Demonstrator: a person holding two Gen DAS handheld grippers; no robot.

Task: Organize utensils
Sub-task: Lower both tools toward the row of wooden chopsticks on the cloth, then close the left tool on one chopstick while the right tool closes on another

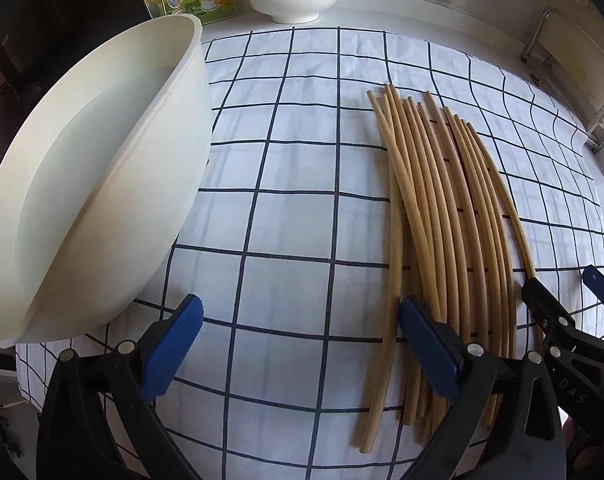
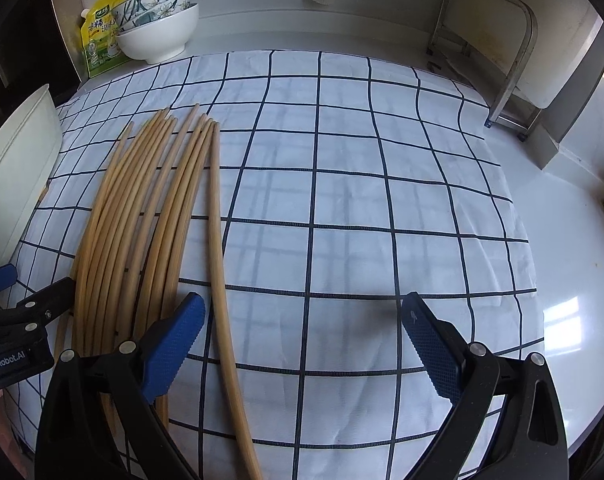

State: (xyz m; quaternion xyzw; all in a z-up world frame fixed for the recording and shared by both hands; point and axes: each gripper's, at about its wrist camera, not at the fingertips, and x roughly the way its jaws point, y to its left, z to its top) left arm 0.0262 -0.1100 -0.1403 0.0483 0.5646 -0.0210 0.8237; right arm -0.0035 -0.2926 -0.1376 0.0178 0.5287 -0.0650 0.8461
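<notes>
Only the left view looks into the white tub (image 1: 102, 184), seemingly empty; chopsticks (image 1: 441, 216) lie beside it, both left gripper (image 1: 302, 344) and right gripper (image 2: 302, 344) agape.

Open checked cloth (image 2: 341, 184) lay unobstructed to the right of the chopsticks (image 2: 142, 216), giving wide passage. On the left, passage was narrowed by a tilted white tub (image 1: 102, 184), with a bare strip of cloth left between it and the chopsticks. The far edge was blocked by stacked bowls (image 2: 158, 36), a seasoning pouch (image 2: 98, 36) and a metal rack (image 2: 501, 52).
</notes>
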